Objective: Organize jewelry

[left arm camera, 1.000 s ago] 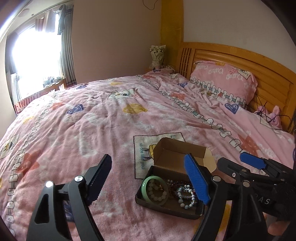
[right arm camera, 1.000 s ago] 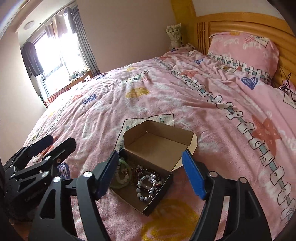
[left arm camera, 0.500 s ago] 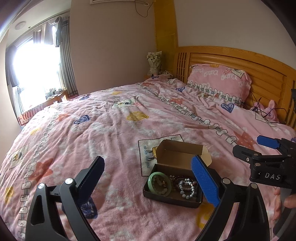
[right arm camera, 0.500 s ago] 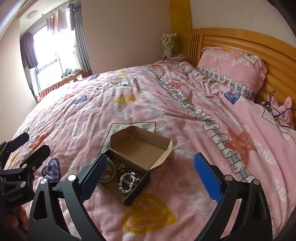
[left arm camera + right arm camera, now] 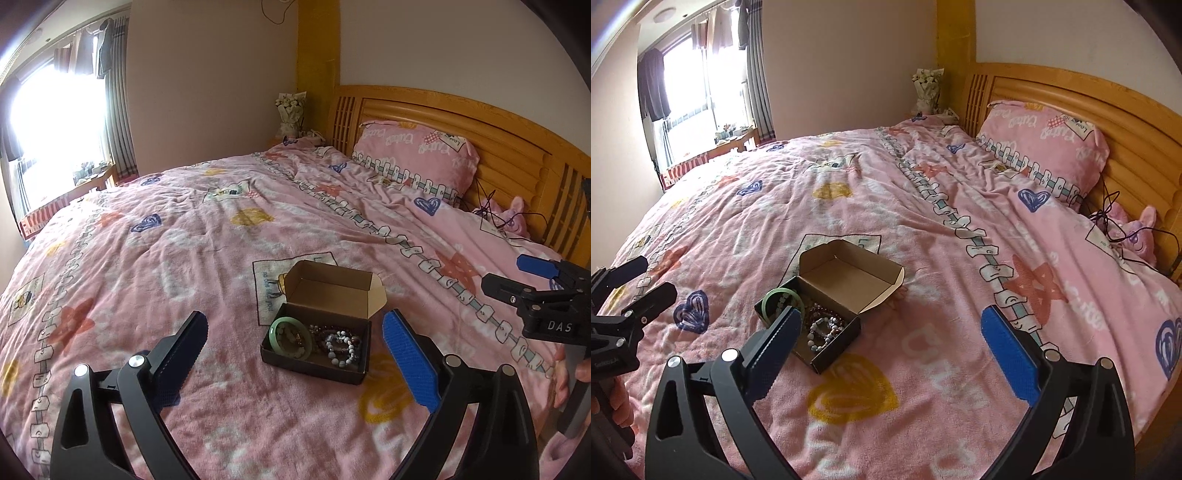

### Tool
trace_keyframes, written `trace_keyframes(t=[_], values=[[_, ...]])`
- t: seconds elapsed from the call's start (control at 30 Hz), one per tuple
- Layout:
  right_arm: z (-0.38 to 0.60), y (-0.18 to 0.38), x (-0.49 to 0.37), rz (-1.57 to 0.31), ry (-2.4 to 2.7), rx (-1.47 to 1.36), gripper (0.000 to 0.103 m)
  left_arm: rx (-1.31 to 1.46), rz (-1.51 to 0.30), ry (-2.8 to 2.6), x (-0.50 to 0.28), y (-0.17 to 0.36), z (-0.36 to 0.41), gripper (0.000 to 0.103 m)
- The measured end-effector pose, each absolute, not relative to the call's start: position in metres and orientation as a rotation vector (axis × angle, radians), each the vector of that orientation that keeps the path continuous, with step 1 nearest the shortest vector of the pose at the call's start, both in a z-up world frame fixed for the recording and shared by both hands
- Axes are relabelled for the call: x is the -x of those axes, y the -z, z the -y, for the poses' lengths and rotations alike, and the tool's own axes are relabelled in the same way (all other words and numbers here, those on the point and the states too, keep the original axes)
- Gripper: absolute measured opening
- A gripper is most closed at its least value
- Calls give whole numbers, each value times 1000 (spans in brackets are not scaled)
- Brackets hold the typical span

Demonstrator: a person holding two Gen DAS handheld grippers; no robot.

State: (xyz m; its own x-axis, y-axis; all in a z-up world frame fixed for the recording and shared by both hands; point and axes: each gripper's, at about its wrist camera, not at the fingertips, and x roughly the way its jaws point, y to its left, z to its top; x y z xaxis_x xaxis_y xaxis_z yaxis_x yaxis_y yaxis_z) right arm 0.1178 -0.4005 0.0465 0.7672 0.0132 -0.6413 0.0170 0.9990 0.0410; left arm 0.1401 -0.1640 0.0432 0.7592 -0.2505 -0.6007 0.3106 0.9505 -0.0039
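Note:
A small black cardboard box with its brown lid folded open lies on the pink bedspread; it also shows in the right wrist view. Inside lie a green bangle and beaded bracelets; the right wrist view shows the bangle and bracelets too. My left gripper is open and empty, held back above the box. My right gripper is open and empty, to the right of the box. Each gripper shows at the edge of the other's view.
The pink patterned bedspread covers the whole bed. A pink pillow leans on the wooden headboard. A pink plush toy and black cables lie at the right. A window and bouquet stand beyond.
Both grippers have pulled back and risen away from the box, which now looks smaller and further off. Both stay open and empty. The box has not moved.

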Motion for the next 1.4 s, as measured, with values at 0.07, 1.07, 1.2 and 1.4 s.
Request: trace_keyframes(t=[0.07, 1.07, 1.2, 1.4], values=[[402, -51, -112, -694, -3, -50, 95, -73, -656, 315, -139, -43, 162, 94], [412, -68, -90, -680, 2, -52, 95, -141, -632, 269, -123, -55, 168, 94], [412, -68, -90, -679, 2, -50, 95, -137, -629, 276, -121, -57, 169, 94], [412, -68, -89, -680, 2, -51, 95, -146, -624, 274, -119, -59, 171, 94]])
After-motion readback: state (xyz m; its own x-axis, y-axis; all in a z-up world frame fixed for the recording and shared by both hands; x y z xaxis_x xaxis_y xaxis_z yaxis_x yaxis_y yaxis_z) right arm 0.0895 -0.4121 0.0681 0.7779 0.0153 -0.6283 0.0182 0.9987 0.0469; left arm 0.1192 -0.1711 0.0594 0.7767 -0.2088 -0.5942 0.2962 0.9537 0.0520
